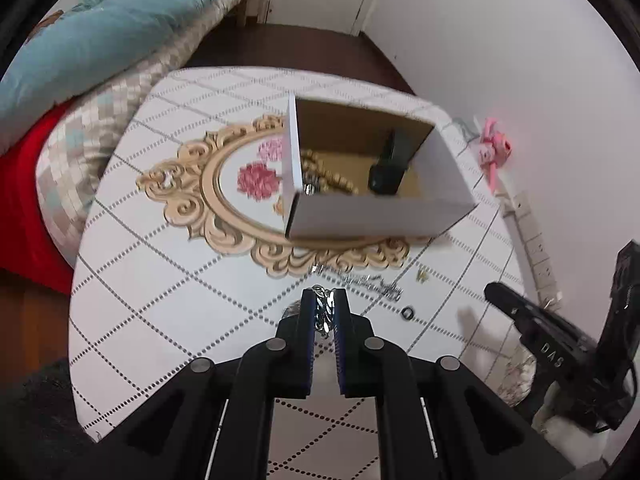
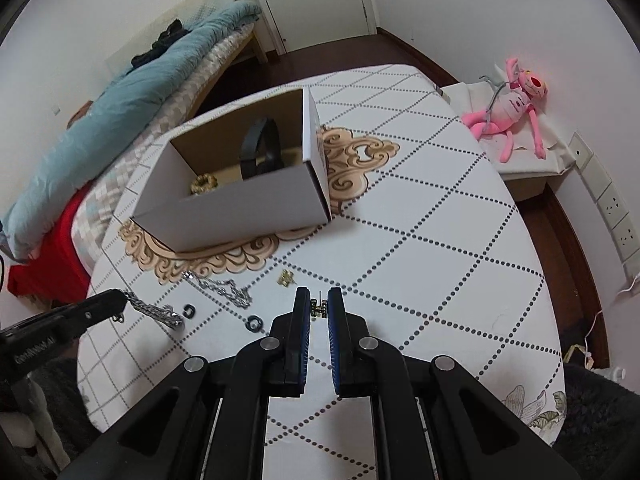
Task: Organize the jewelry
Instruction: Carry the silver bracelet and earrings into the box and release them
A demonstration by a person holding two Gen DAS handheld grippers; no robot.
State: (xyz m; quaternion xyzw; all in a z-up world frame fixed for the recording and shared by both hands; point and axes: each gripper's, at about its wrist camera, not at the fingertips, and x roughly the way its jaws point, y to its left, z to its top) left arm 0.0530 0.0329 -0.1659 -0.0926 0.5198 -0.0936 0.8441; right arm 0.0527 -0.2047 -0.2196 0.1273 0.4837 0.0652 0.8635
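My left gripper (image 1: 324, 300) is shut on a thick silver chain bracelet (image 1: 323, 312); in the right wrist view the bracelet (image 2: 158, 312) hangs from that gripper (image 2: 120, 298) just above the table. My right gripper (image 2: 319, 300) is shut on a small gold earring (image 2: 319, 307) low over the table. An open white cardboard box (image 1: 376, 216) holds a bead bracelet (image 1: 332, 176) and a black watch (image 1: 390, 164). A thin silver chain (image 2: 224, 288), a second gold earring (image 2: 286, 277) and two black rings (image 2: 254, 323) lie on the table.
The round table (image 2: 440, 260) has a white cloth with dotted grid and gold ornament. A bed with a teal blanket (image 2: 120, 100) stands to the left. A pink plush toy (image 2: 508, 112) lies on a low stand at right. Wall sockets (image 2: 616, 216) are at far right.
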